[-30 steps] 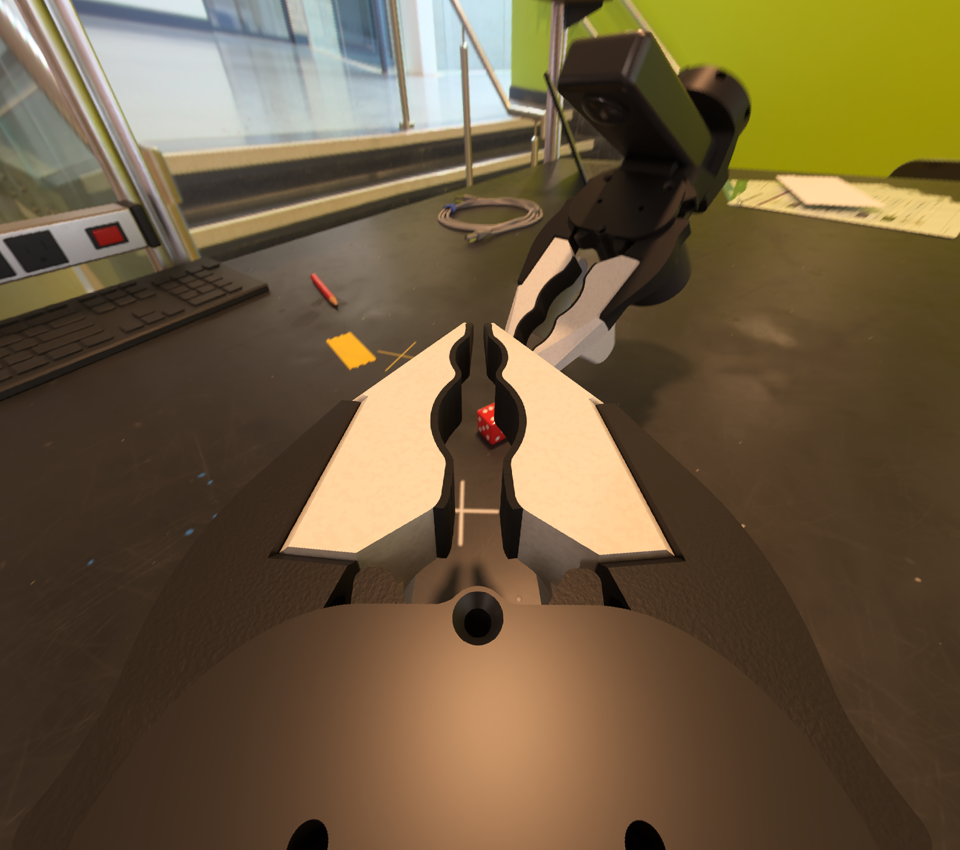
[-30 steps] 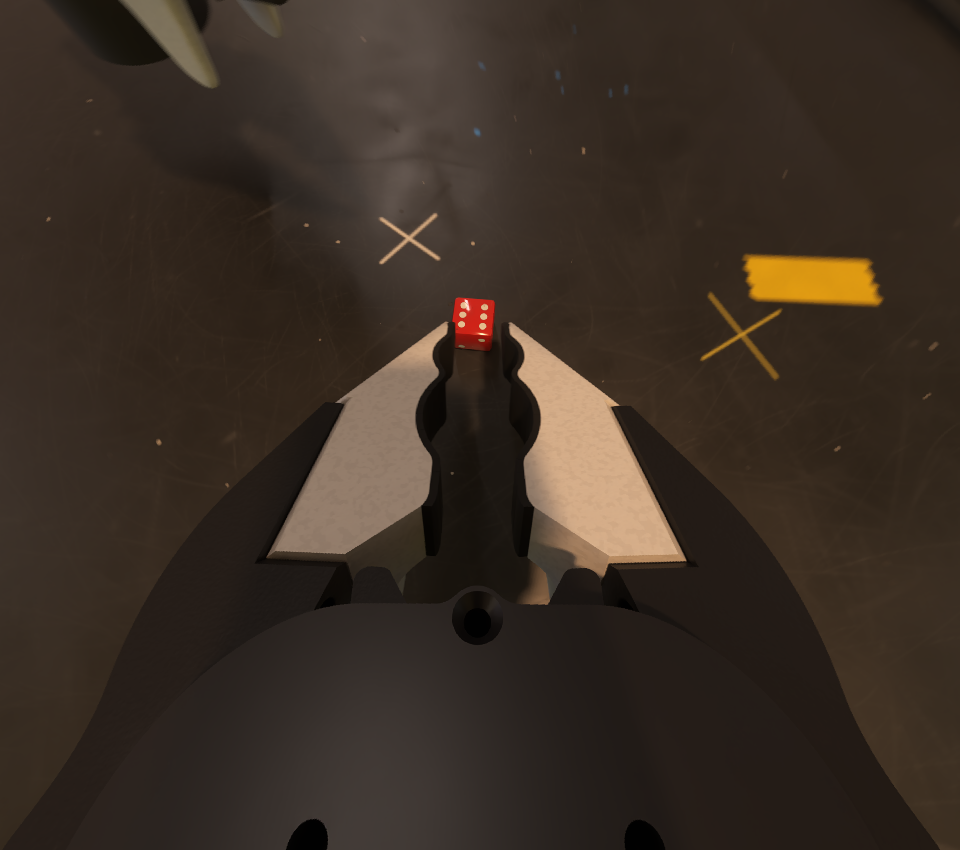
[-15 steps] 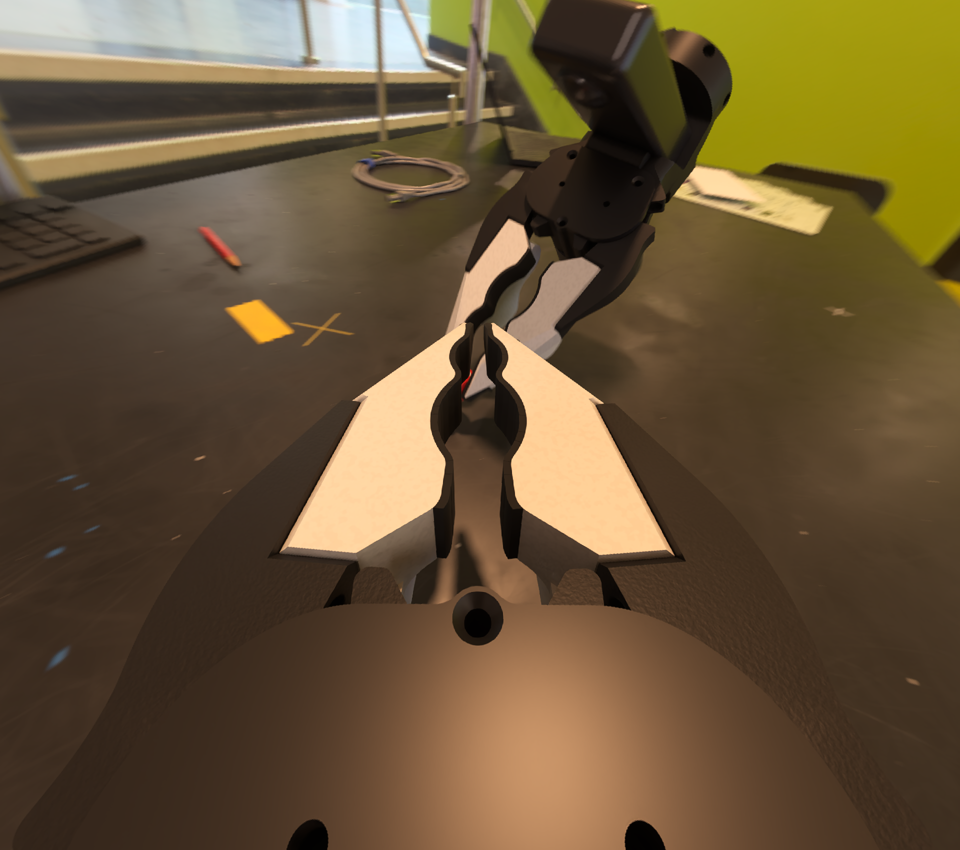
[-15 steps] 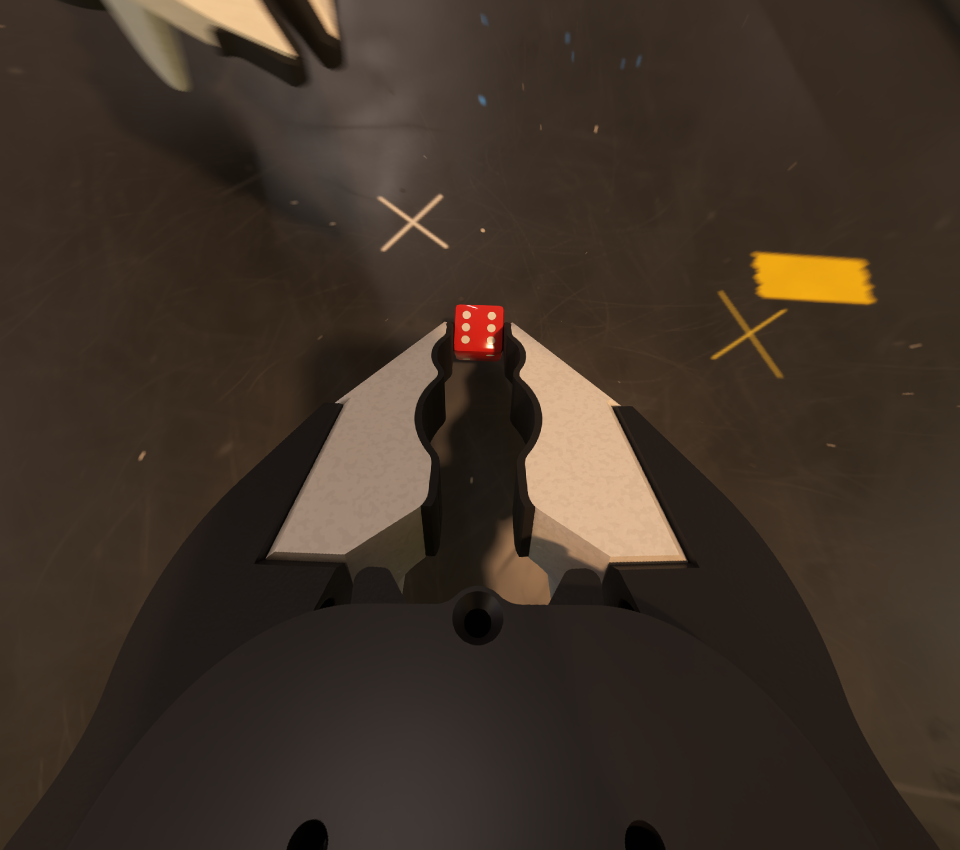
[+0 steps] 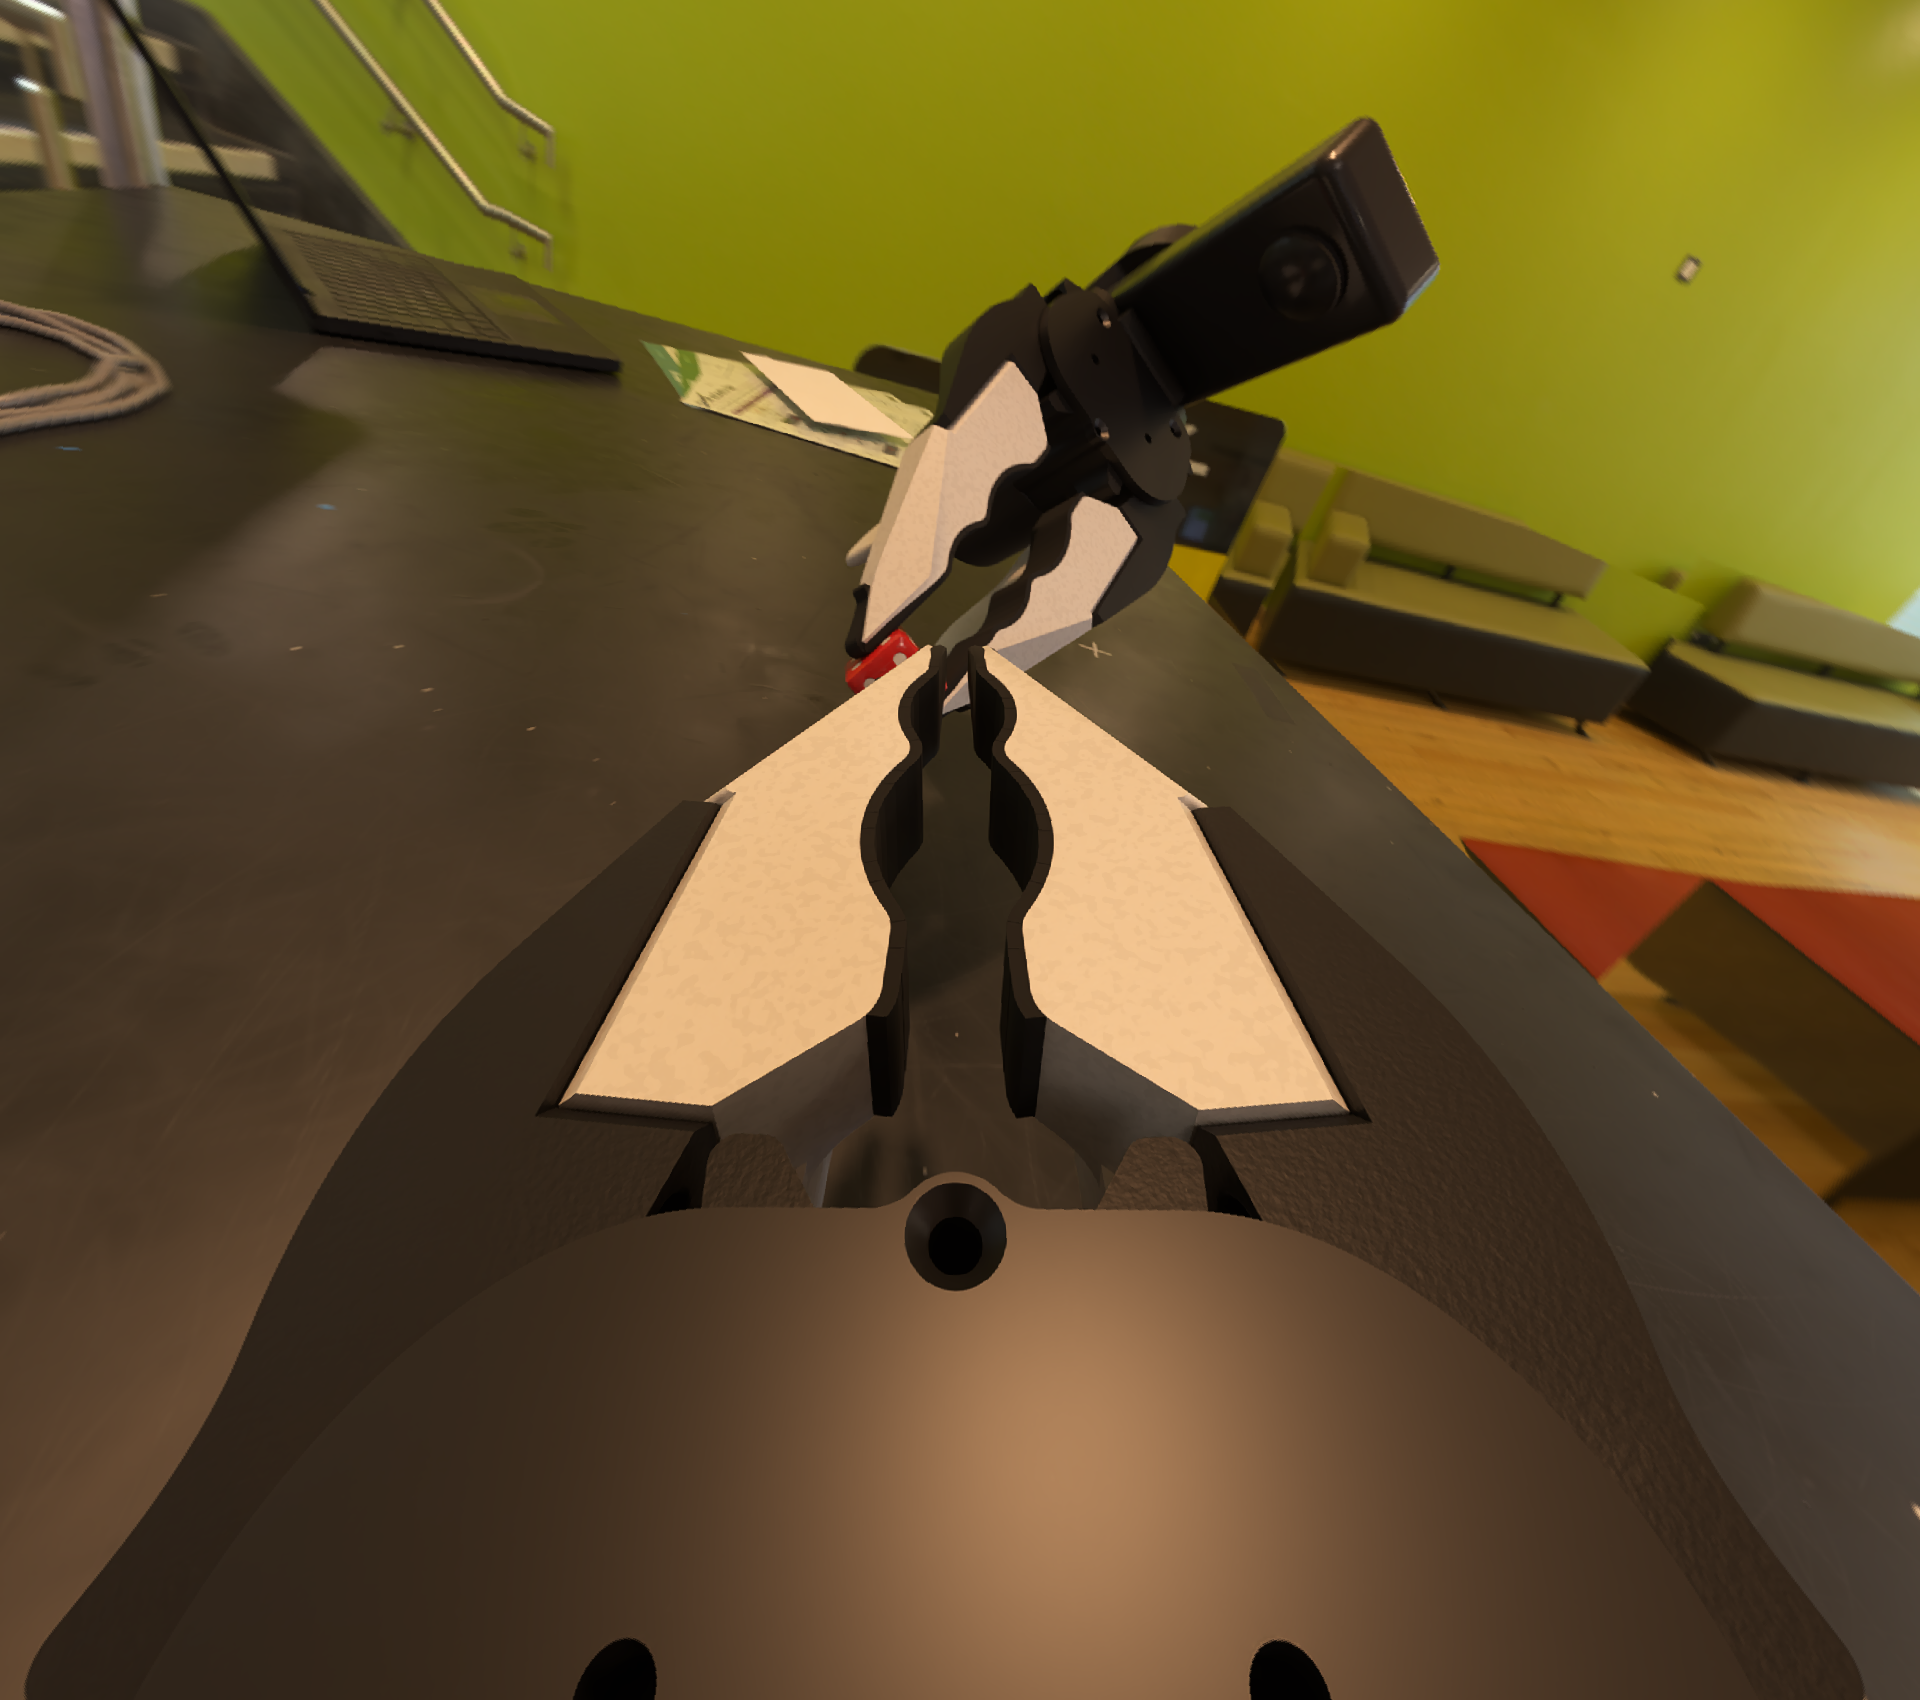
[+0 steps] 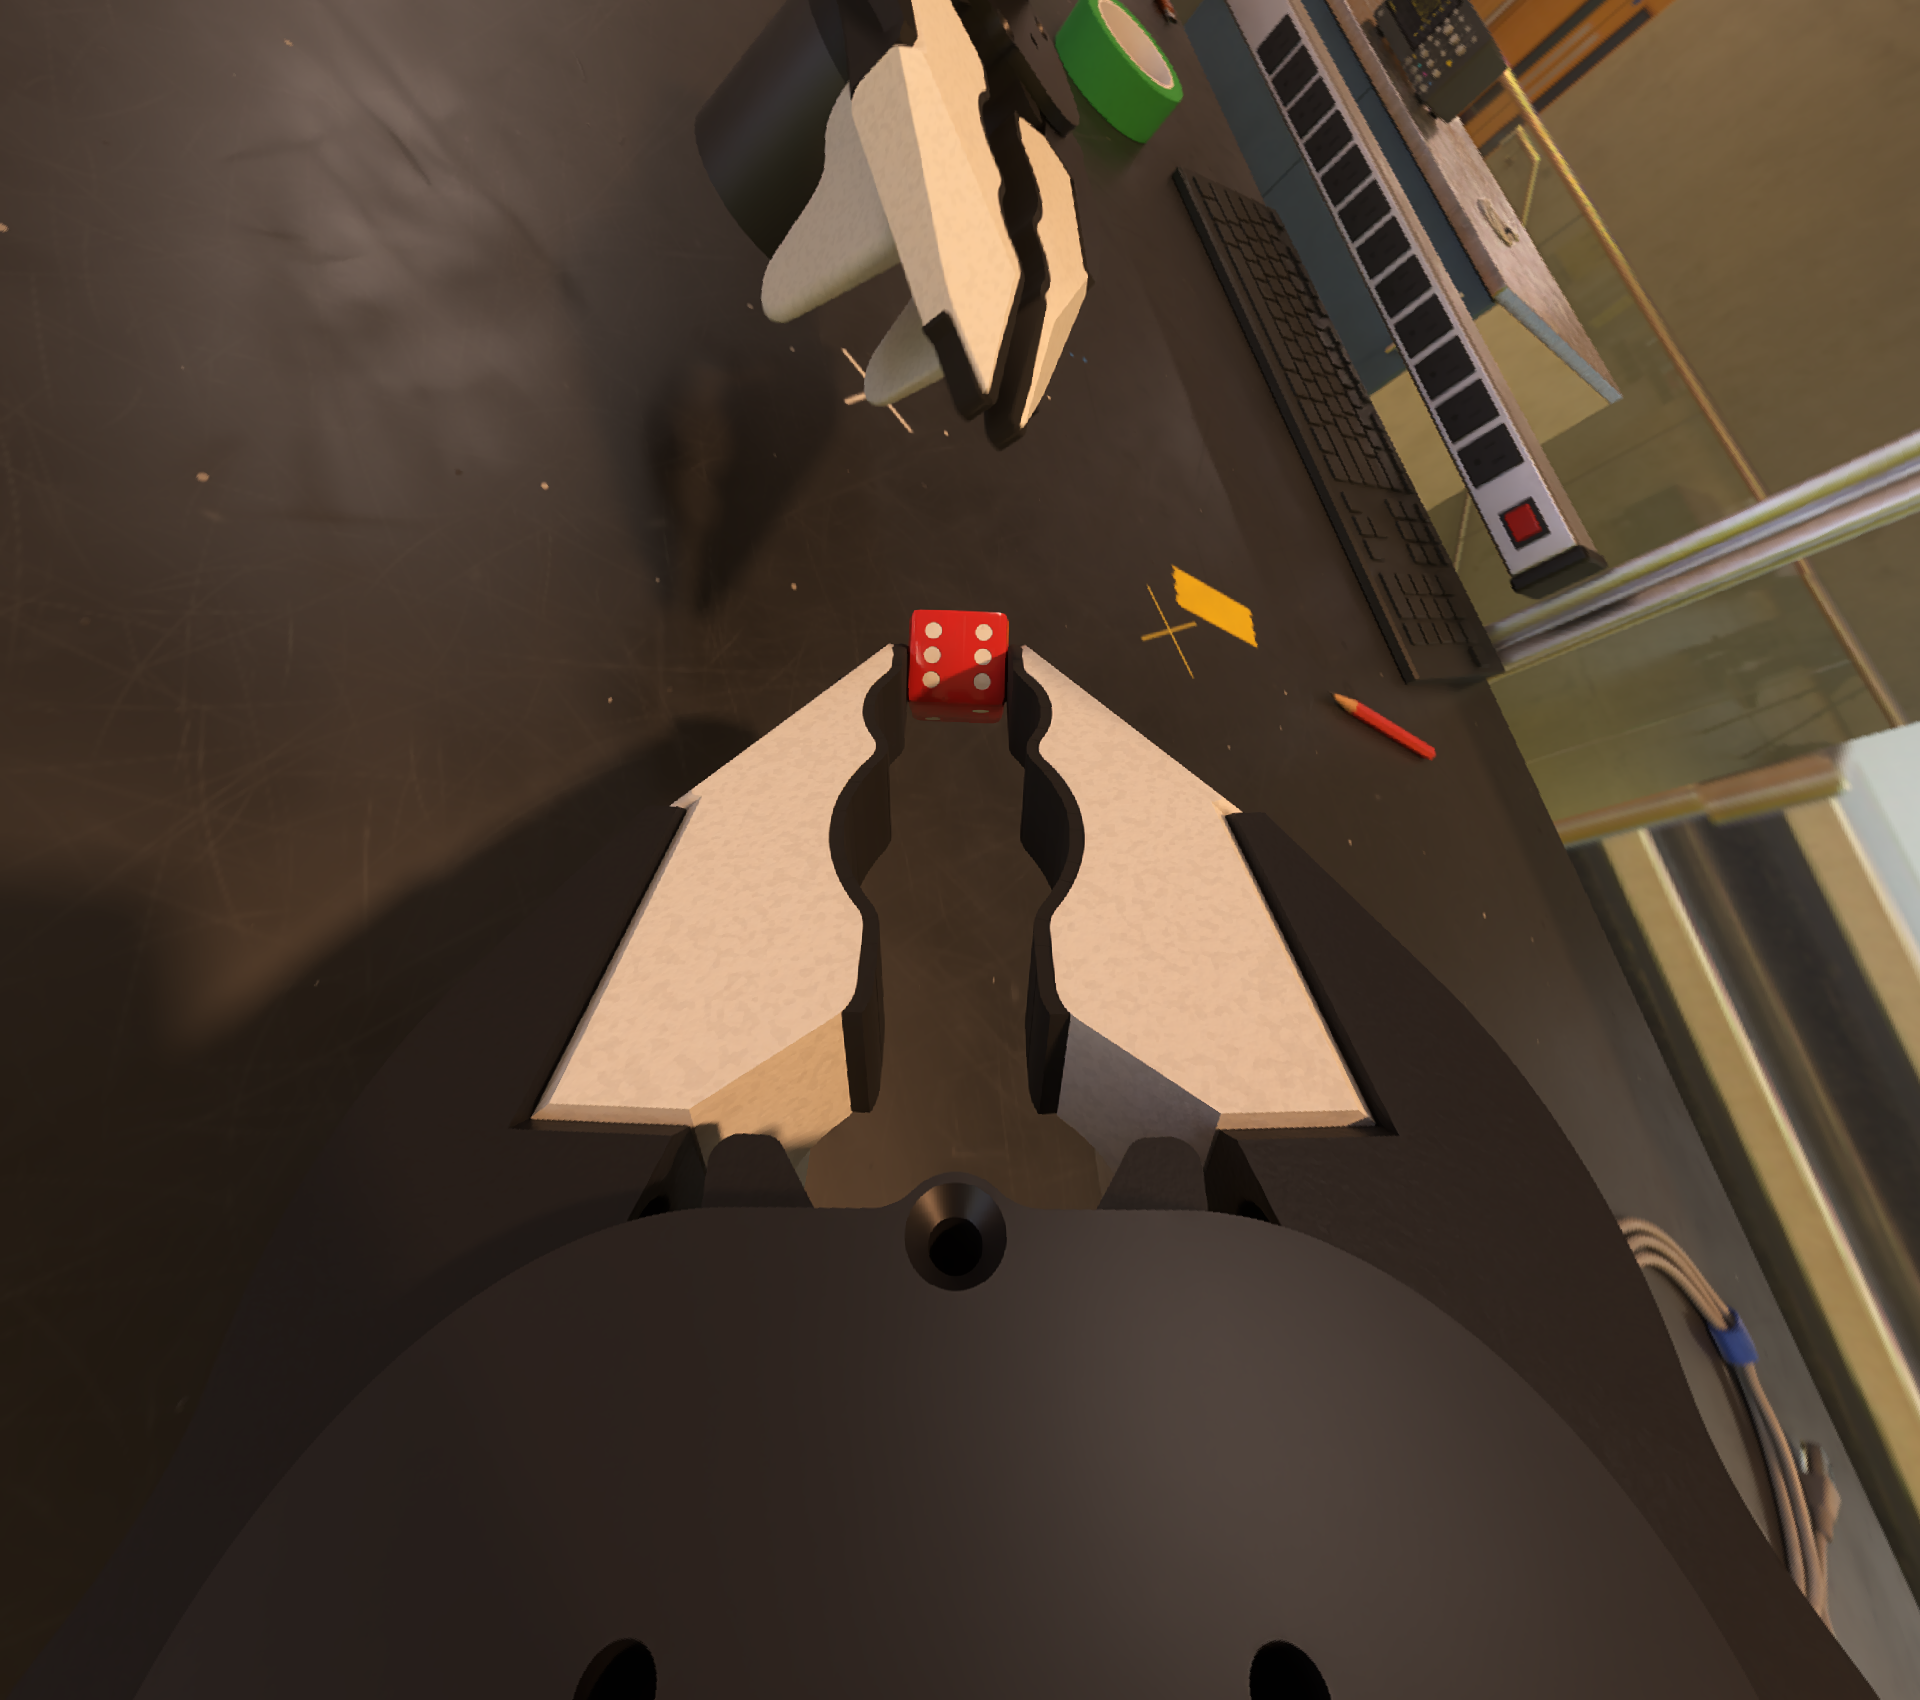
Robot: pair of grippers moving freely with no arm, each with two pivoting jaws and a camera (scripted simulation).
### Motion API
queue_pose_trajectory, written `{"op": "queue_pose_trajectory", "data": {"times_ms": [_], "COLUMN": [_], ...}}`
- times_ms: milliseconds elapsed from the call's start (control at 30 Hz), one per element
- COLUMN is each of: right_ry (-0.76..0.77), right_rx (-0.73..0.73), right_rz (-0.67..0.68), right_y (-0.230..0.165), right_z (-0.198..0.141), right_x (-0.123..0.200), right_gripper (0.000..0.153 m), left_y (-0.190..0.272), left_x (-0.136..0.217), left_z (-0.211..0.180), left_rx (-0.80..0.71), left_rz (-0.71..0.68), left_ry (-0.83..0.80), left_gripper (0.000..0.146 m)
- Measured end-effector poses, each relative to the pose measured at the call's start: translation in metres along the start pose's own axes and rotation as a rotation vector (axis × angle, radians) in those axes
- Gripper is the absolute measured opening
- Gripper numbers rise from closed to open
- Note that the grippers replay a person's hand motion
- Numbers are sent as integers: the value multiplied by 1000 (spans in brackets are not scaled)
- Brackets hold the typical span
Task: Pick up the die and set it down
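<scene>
**Die pinched at the very fingertips**

Grip is the weak point. The right gripper is clamped on the small red plastic die with white pips, held only by the extreme fingertips above the dark scratched tabletop. A jolt could squeeze it out forward. The left gripper, fingers nearly together and empty, points in from the die's 12 o'clock in the right wrist view; drifting nearer could knock it loose.

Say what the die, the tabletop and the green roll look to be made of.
Die: likely glossy hard plastic; red, rounded edges, white pips, slight sheen.
Tabletop: dark matte board, perhaps laminate; fine scratches and scuffs show.
Green roll: probably tape on a pale, cardboard-like core.
Right tool grips the die.
</scene>
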State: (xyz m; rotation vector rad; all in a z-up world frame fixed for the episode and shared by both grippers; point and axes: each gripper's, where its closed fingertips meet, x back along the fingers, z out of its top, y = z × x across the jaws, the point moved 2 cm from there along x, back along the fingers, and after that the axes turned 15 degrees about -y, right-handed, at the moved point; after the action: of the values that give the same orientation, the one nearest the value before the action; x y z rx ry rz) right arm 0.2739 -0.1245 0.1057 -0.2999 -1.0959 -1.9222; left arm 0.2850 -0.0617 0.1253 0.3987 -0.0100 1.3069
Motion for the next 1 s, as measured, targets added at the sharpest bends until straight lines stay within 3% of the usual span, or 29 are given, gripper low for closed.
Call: {"op": "queue_pose_trajectory", "data": {"times_ms": [133, 433, 667, 1000], "right_ry": [-16, -72, -96, -78], "right_rx": [-18, -34, -63, -54], "right_rz": [-35, -81, -89, -95], "right_y": [2, -4, -13, -18], "right_z": [-15, -46, -62, -69], "right_x": [12, 21, 21, 18], "right_gripper": [18, 18, 18, 18], "left_y": [0, -11, -20, -25], "left_x": [-26, -56, -72, -75], "left_z": [2, -4, -9, -19], "left_rx": [-28, -85, -124, -83], "left_rz": [-69, -83, -73, -184], "left_ry": [-67, -214, -309, -395], "left_gripper": [4, 4, 4, 4]}}
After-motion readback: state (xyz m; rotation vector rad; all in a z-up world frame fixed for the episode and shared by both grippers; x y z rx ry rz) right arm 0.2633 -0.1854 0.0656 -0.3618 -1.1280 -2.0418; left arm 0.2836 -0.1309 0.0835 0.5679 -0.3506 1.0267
